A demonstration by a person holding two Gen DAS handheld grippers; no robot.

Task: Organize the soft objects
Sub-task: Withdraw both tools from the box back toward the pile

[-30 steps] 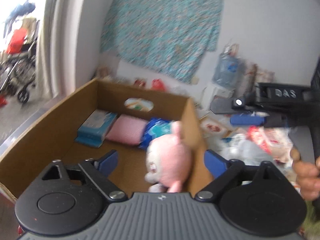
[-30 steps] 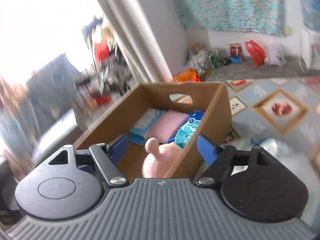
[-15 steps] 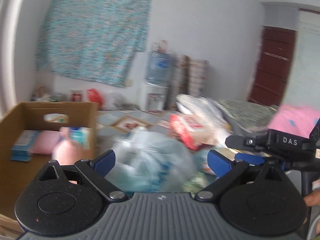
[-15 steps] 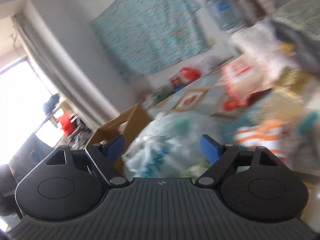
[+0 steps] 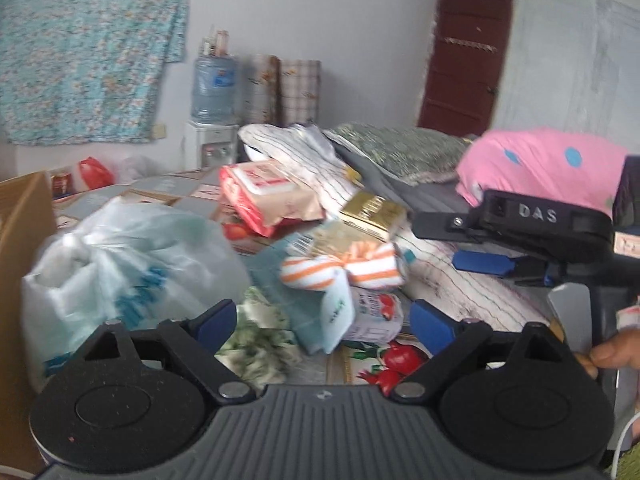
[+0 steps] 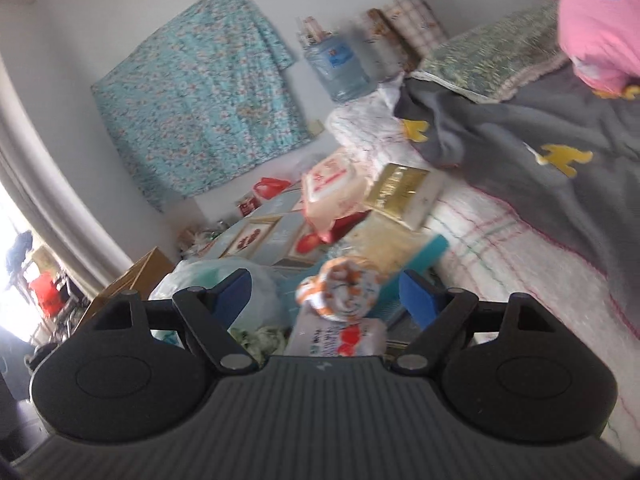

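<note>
A heap of soft goods lies on the floor mat: an orange-and-white striped rolled cloth (image 5: pixel 344 266) (image 6: pixel 340 292), a knotted white plastic bag (image 5: pixel 120 264) (image 6: pixel 256 292), a pink-red tissue pack (image 5: pixel 268 192) (image 6: pixel 332 188), a gold box (image 5: pixel 372 210) and a tissue pack with red print (image 5: pixel 372 316) (image 6: pixel 340 338). My left gripper (image 5: pixel 324 320) hovers over the heap with its jaws closing a little, still wide, pressing on nothing. My right gripper (image 6: pixel 326 294) is open and faces the striped cloth without touching it. The cardboard box (image 5: pixel 20 240) (image 6: pixel 132 280) shows only its edge at the left.
A bed with a grey blanket (image 6: pixel 520 152) and a pink dotted pillow (image 5: pixel 540 168) fills the right. A water bottle on a dispenser (image 5: pixel 212 84), rolled mats and a dark red door (image 5: pixel 464 64) stand at the back wall. A person's hand (image 5: pixel 612 352) holds the right gripper's handle.
Both views have swung right, away from the cardboard box with the pink plush and packs, onto the heap beside the bed. The box has slid to the left edge.
</note>
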